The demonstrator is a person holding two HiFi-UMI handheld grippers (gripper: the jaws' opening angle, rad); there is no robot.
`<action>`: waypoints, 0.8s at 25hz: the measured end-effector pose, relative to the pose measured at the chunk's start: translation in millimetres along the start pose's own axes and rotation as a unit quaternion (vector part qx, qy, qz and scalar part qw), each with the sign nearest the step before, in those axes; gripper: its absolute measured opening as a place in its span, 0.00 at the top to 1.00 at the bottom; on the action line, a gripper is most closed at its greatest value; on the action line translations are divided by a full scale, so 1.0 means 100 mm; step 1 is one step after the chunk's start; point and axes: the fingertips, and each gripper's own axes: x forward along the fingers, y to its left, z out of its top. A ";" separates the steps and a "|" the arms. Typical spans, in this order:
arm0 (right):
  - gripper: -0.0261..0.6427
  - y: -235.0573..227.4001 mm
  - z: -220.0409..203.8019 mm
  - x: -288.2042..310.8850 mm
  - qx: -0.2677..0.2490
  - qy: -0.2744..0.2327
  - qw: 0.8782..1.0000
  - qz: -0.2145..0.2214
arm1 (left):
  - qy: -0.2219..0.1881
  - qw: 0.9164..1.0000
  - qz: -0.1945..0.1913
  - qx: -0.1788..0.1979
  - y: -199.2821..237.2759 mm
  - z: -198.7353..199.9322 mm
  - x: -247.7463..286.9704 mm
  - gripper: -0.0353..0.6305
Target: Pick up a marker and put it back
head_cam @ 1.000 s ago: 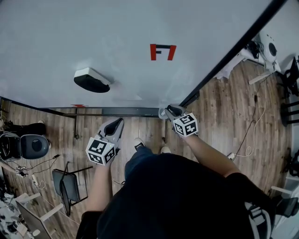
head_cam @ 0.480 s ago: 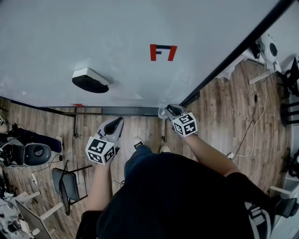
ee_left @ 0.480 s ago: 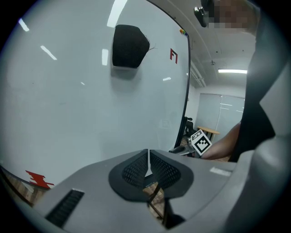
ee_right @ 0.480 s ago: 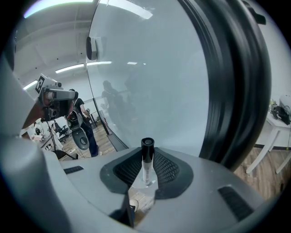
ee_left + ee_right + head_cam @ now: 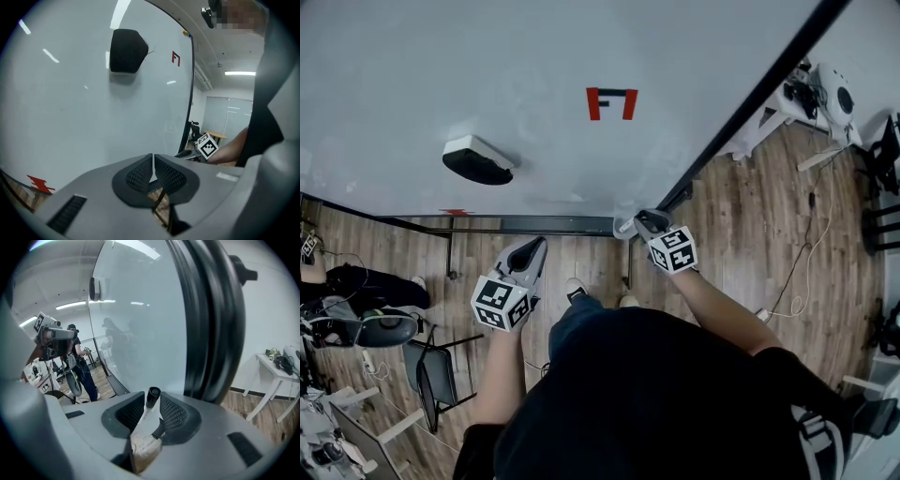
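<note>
Right claw (image 5: 152,400) just opening, marker (image 5: 153,392) between, barrel partly hidden.

The head view looks steeply down from above the person, taking in the whiteboard (image 5: 487,94) face, the wooden floor (image 5: 750,234) below it and both grippers. The left gripper (image 5: 539,244) view rides low behind its own fingers (image 5: 136,176), facing the board from near and angled toward its right edge. The right gripper (image 5: 640,221) view sits close beside the board's black frame (image 5: 211,319), looking leftward along the board's surface. The head and left gripper views share the eraser (image 5: 476,161) and the red mark (image 5: 611,102). Each gripper view catches the other gripper.
</note>
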 end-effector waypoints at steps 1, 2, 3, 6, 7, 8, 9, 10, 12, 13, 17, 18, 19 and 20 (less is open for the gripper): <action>0.81 -0.01 0.00 -0.03 -0.001 -0.001 1.000 -0.001 | -0.001 1.000 0.000 0.001 -0.02 0.00 0.00 0.91; 0.81 -0.02 0.01 -0.05 -0.001 -0.002 1.000 -0.002 | -0.002 1.000 0.000 0.001 -0.04 0.01 -0.01 0.91; 0.81 -0.02 0.02 -0.08 -0.002 -0.004 1.000 -0.002 | -0.002 1.000 0.000 0.002 -0.06 0.02 -0.01 0.91; 0.81 -0.03 0.04 -0.17 -0.002 -0.011 1.000 -0.003 | -0.005 1.000 0.000 0.004 -0.13 0.04 -0.01 0.91; 0.81 -0.03 0.05 -0.20 -0.002 -0.013 1.000 -0.002 | -0.005 1.000 0.000 0.005 -0.15 0.04 -0.01 0.91; 0.80 -0.03 0.06 -0.24 -0.003 -0.015 1.000 -0.002 | -0.006 1.000 -0.001 0.006 -0.18 0.04 -0.02 0.91; 0.80 -0.03 0.07 -0.27 -0.003 -0.018 1.000 0.000 | -0.006 1.000 -0.001 0.007 -0.21 0.05 -0.02 0.91; 0.80 -0.02 0.07 -0.31 -0.003 -0.020 1.000 0.001 | -0.007 1.000 -0.001 0.008 -0.23 0.05 -0.02 0.91; 0.80 0.00 0.09 -0.40 -0.004 -0.025 1.000 0.005 | -0.009 1.000 -0.002 0.010 -0.29 0.06 -0.02 0.91; 0.80 0.02 0.11 -0.44 -0.004 -0.029 1.000 0.007 | -0.010 1.000 -0.002 0.011 -0.31 0.07 -0.02 0.91; 0.81 0.08 0.19 -0.64 -0.008 -0.043 0.999 0.016 | -0.014 1.000 -0.005 0.016 -0.43 0.12 -0.03 0.91; 0.81 0.10 0.21 -0.70 -0.009 -0.047 0.999 0.019 | -0.015 1.000 -0.005 0.017 -0.47 0.13 -0.03 0.91; 0.81 0.11 0.23 -0.75 -0.010 -0.050 0.998 0.021 | -0.016 1.000 -0.006 0.018 -0.50 0.14 -0.03 0.91; 0.81 0.13 0.25 -0.79 -0.011 -0.055 0.998 0.023 | -0.017 1.000 -0.007 0.020 -0.53 0.14 -0.03 0.91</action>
